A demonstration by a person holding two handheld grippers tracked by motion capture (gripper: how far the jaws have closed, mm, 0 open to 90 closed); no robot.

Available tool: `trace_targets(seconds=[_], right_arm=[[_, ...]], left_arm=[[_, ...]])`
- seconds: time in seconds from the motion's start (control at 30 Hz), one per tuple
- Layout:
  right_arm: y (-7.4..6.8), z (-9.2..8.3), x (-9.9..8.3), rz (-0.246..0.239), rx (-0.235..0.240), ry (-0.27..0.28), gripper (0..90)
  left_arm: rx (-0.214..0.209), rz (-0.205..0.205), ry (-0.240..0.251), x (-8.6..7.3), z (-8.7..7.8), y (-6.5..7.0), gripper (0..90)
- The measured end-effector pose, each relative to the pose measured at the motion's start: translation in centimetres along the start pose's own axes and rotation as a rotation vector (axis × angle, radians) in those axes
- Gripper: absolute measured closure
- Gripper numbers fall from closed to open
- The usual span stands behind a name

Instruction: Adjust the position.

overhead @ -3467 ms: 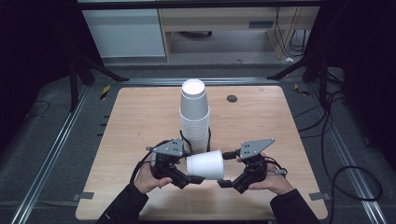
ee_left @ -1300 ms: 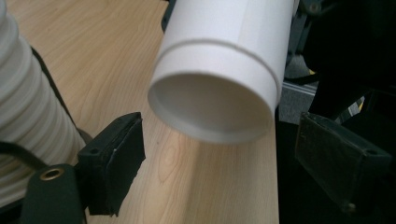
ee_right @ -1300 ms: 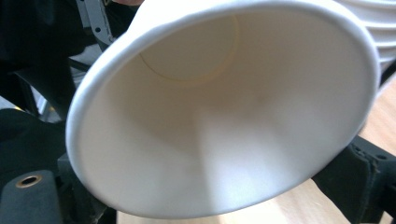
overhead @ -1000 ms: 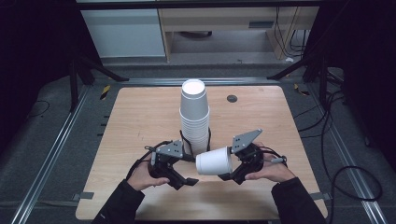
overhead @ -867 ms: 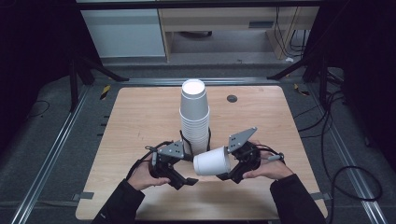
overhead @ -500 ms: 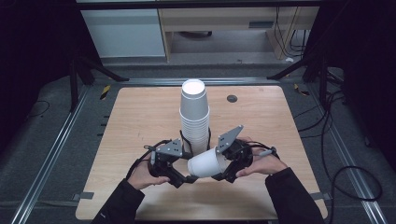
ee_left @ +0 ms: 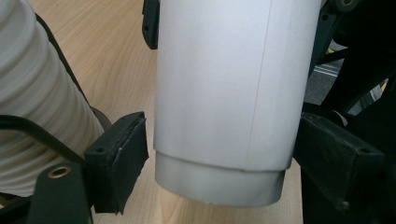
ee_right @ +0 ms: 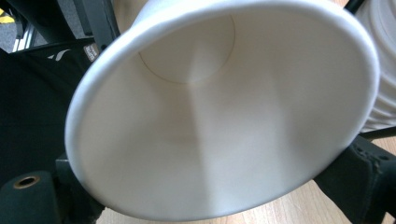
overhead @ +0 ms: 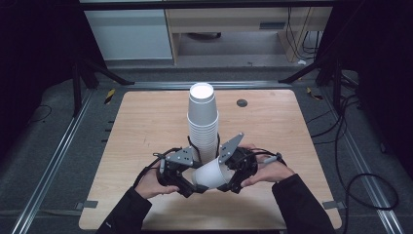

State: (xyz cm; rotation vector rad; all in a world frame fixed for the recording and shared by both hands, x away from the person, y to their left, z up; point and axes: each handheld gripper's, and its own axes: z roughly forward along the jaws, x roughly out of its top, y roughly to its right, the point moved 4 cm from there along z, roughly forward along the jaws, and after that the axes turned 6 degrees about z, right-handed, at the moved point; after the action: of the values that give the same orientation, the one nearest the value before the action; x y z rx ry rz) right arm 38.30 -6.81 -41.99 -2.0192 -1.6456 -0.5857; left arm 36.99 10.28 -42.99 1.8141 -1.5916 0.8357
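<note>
Gripping the paper cup (overhead: 210, 174) at the desk's (overhead: 146, 122) near edge, right gripper (ee_right: 224, 196) clamps its rim; left gripper's (ee_left: 219, 154) jaws, just closing, straddle its base untouched.

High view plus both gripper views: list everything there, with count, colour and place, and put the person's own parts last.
Paper cup: one, white, on its side above the table's near edge, between the two tools.
Stack of paper cups: one stack, white, upside down, standing mid-table just behind the tools.
Round disc: one, dark, on the table's far right part.
Table: one, light wood top, centre of the high view.
Cabinets: pale, beyond the table.
Left tool: one, black; jaws either side of the cup's base end, just been closing, left pad with a gap showing.
Right tool: one, black, holding the cup's rim end.
Hands: two, dark sleeves, from the bottom edge.
</note>
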Motion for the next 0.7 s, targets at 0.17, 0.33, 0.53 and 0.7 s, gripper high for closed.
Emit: trace_targets(seconds=[0.17,0.33,0.53,0.7], right_arm=[[-0.07,0.18,0.26,-0.003,0.003,0.009,10.1],[-0.17,0.4,0.45,-0.005,0.003,0.004,10.0],[-0.2,0.6,0.32,-0.006,0.016,-0.011,9.4],[-0.1,0.7,0.22,-0.004,0.012,0.004,7.8]], left_arm=[[-0.007,0.005,-0.015,-0.02,0.32,0.09,18.4],[-0.006,0.018,-0.04,-0.13,0.63,0.2,21.1],[-0.017,0.008,-0.054,-0.21,0.86,0.31,22.2],[-0.013,0.009,-0.046,-0.12,0.8,0.21,22.3]])
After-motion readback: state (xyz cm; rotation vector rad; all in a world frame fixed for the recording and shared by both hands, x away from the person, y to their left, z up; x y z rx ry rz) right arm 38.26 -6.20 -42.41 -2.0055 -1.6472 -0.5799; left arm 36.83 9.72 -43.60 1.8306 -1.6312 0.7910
